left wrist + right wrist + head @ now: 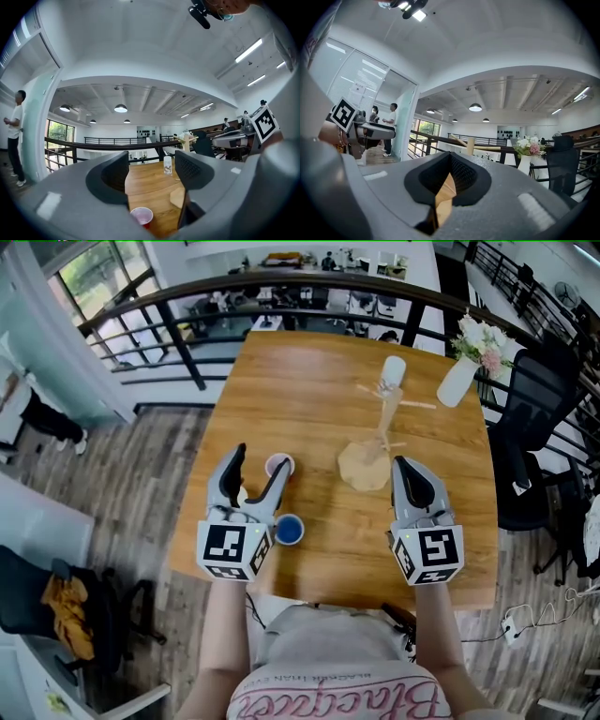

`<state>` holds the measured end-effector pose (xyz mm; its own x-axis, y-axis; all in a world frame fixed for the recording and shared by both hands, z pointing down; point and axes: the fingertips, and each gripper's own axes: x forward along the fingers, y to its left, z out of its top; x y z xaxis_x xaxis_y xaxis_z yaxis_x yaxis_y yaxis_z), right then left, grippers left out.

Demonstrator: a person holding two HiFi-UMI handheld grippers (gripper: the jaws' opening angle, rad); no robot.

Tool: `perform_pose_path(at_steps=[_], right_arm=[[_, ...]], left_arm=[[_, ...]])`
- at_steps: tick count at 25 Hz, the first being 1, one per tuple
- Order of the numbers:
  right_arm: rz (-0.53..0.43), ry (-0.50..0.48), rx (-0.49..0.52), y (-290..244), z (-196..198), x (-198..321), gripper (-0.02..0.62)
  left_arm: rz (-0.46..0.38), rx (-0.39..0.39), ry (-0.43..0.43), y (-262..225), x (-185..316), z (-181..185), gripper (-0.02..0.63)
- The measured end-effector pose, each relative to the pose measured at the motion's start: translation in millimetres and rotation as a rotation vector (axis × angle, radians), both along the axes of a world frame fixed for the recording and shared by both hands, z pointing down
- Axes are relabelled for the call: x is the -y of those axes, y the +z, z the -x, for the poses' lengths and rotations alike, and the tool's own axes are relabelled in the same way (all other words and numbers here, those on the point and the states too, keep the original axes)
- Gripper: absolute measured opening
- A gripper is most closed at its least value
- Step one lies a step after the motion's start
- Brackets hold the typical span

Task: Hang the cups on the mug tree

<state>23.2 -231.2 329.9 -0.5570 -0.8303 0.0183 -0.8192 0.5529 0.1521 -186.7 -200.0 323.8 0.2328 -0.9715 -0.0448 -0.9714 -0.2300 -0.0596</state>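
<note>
A wooden mug tree (380, 427) stands mid-table on a round base; its top pegs (186, 139) and post (471, 146) carry no cup. A pink cup (279, 465) stands upright on the table at the tips of my left gripper (261, 465), low between the jaws (141, 216). The left gripper (152, 171) is open and its pads do not press the cup. A blue cup (289, 530) sits beside that gripper's right side. A white cup (394, 371) stands beyond the tree (168, 165). My right gripper (412, 474) is shut and empty (443, 187), just right of the tree's base.
A white vase with flowers (457, 381) stands at the table's far right corner (527, 159). A black office chair (534, 409) is off the right edge. A dark railing (281, 287) runs behind the wooden table (309, 390). People stand far off to the left (14, 136).
</note>
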Motion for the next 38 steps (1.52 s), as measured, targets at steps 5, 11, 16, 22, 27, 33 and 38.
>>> perform_pose_path(at_steps=[5,11,16,22,27,33,38], right_arm=[[0.042,0.010,-0.017,17.9,-0.1,-7.5,0.002],[0.116,0.025,-0.016,48.5,0.3,-17.4,0.002],[0.185,0.032,-0.022,77.1,0.0,-25.8,0.002],[0.244,0.035,-0.032,102.4,0.2,-32.0,0.002],[0.264,0.030,-0.041,110.0,3.7,-35.1,0.002],[0.272,0.032,-0.047,113.4,4.7,-38.8,0.002],[0.272,0.033,-0.060,113.9,4.8,-41.5,0.002]], left_arm=[[0.056,0.003,0.017,25.4,-2.8,-3.3,0.314],[0.164,-0.009,0.035,69.7,-12.1,-7.7,0.313],[0.276,-0.022,0.063,113.5,-27.8,-14.6,0.313],[0.396,-0.011,0.096,160.7,-44.6,-24.8,0.316],[0.498,-0.008,0.113,194.5,-56.2,-26.5,0.327],[0.590,0.014,0.156,224.2,-69.6,-32.6,0.386],[0.636,0.045,0.153,251.4,-72.7,-33.5,0.408]])
